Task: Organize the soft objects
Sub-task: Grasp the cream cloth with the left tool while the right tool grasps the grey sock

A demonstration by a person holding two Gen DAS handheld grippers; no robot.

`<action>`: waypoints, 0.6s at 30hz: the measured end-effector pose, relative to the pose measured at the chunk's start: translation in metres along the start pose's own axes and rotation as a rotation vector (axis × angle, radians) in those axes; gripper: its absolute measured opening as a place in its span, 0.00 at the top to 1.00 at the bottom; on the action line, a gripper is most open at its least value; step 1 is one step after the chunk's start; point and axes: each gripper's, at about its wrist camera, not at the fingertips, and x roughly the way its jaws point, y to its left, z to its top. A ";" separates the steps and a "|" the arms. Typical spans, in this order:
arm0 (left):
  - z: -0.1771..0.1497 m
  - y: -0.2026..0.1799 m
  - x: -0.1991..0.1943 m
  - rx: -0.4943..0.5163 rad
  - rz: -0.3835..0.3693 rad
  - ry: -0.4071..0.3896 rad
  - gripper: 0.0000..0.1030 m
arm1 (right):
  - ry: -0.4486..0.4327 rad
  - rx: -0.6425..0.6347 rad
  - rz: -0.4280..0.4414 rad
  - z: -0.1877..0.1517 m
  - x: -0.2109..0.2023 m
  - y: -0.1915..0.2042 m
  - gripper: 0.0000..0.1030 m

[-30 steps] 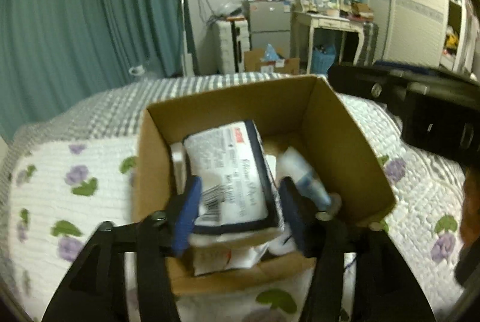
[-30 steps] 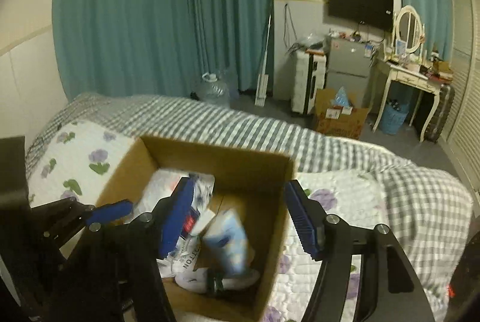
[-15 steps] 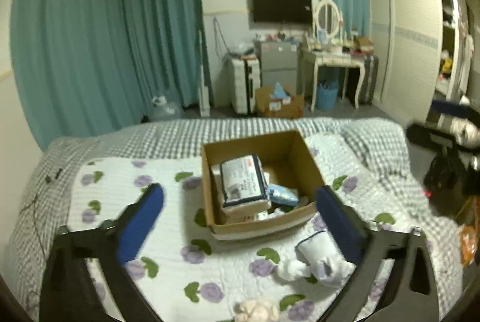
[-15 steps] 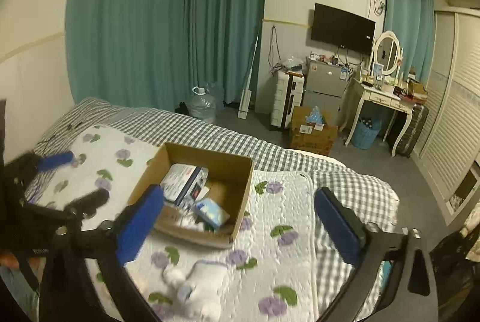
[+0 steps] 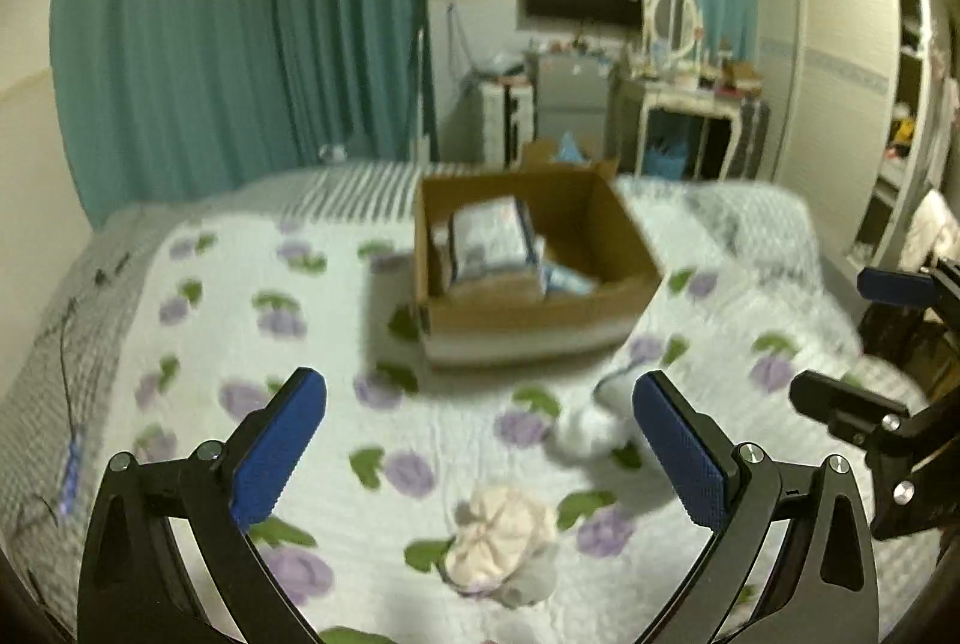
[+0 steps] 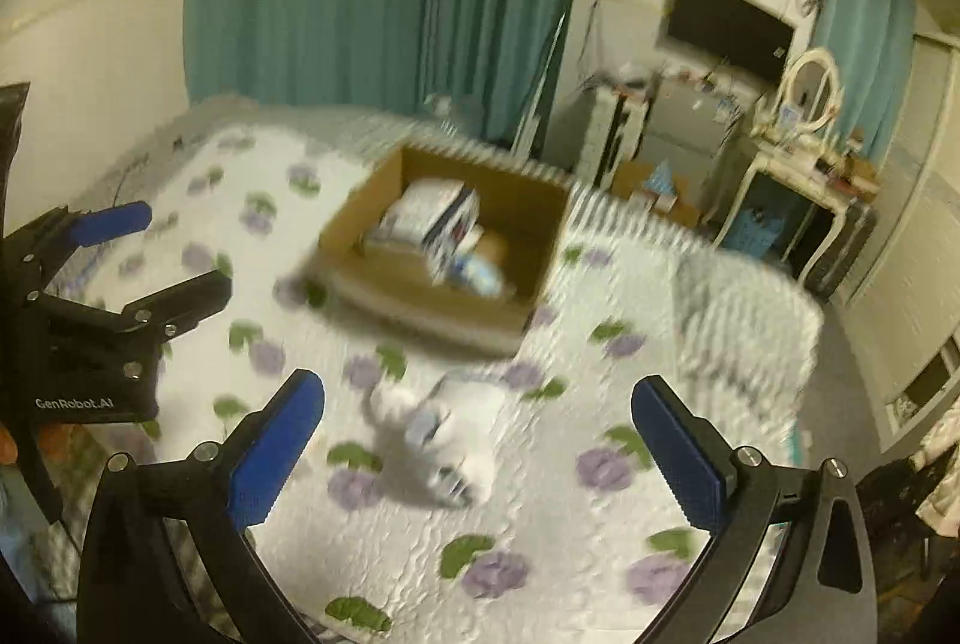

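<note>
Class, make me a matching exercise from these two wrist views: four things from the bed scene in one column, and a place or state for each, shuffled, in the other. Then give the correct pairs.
Things
1. cardboard box
2. white plush toy
3. cream cloth bundle
4. left gripper

Places or states
A. lies on the quilt nearest the left wrist camera
B. jaws wide open, holding nothing
C. stands open on the bed with packets inside
D. lies on the quilt between the box and the right gripper

Pairs: 1-C, 2-D, 3-A, 4-B
</note>
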 end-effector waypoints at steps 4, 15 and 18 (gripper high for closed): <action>-0.033 0.002 0.045 -0.030 0.029 0.085 0.00 | 0.048 0.027 0.028 -0.028 0.060 0.003 0.00; -0.080 0.004 0.084 -0.040 -0.039 0.239 0.19 | 0.208 0.055 0.064 -0.075 0.140 0.001 0.18; -0.085 0.003 0.093 -0.042 -0.046 0.281 0.41 | 0.219 0.048 0.066 -0.077 0.143 0.004 0.37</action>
